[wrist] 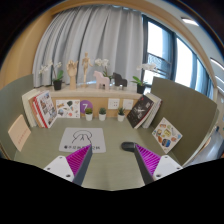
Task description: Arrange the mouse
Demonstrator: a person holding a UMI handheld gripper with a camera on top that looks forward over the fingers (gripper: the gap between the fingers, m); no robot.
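While your jaws stand released with nothing between them, the mouse lies on the bench just ahead of the right finger, apart from it. Ahead of the left finger lies a white mat. Beyond these, three small pots stand in a row, with books to their left, and a curtain hangs behind.

Grey curtains, bright window behind cluttered desk.
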